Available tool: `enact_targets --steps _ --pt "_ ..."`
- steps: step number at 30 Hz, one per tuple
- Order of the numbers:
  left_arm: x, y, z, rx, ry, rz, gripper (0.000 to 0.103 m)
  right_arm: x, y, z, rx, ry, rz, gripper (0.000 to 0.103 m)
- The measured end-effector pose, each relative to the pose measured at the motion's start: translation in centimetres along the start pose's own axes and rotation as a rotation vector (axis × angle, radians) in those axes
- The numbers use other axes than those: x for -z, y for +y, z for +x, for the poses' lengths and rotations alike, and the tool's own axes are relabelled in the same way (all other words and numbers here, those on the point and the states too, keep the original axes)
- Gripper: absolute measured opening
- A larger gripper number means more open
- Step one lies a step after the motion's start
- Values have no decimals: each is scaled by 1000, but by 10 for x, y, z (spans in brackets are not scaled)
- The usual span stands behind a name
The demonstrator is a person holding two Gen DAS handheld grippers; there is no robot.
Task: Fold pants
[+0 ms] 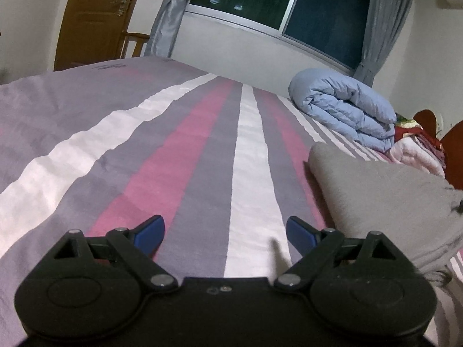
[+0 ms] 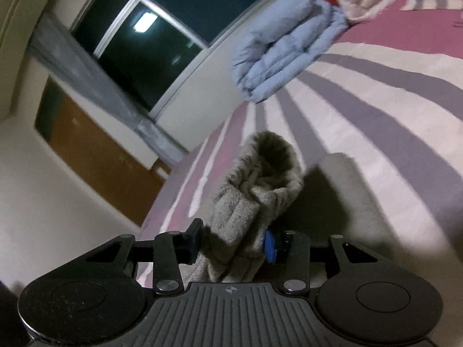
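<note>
Right tool (image 2: 231,243): my jaws are clamped on a bunched end of the grey pants (image 2: 260,190); I took a thick gather so the fleece would not slip out when I lift.
Left tool (image 1: 225,235): jaws spread wide with nothing between them, hanging over the bed (image 1: 144,144), which I judge leaves it free to catch the other end.
Pants, left view: the rest of the garment (image 1: 385,202) lies on the striped cover just to the right of my empty tool.
Pants, right view: the gripped end stands up off the cover, its open cuff facing away from me.
Blue duvet (image 1: 344,107): rolled up near the window, well apart, leaving me room to fold.
Stage: I judge the fold is only beginning.
</note>
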State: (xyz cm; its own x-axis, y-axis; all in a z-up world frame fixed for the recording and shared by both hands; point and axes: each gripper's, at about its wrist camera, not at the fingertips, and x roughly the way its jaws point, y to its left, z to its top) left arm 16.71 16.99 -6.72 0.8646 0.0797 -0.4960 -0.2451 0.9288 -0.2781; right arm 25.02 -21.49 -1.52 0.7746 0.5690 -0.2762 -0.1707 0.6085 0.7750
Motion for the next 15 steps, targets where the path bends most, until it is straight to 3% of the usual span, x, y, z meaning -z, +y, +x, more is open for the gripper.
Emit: enact_targets --steps 3,5,10,15 --pt "1 -2 1 -4 3 10 84 7 -49 11 117 47 98 42" --pt "1 -3 1 -8 5 13 85 13 -67 12 112 56 118 41" --pt "1 -6 3 -11 8 28 85 11 -57 1 74 20 64 42" --pt "1 -9 2 -7 7 42 85 13 -67 15 135 56 86 42"
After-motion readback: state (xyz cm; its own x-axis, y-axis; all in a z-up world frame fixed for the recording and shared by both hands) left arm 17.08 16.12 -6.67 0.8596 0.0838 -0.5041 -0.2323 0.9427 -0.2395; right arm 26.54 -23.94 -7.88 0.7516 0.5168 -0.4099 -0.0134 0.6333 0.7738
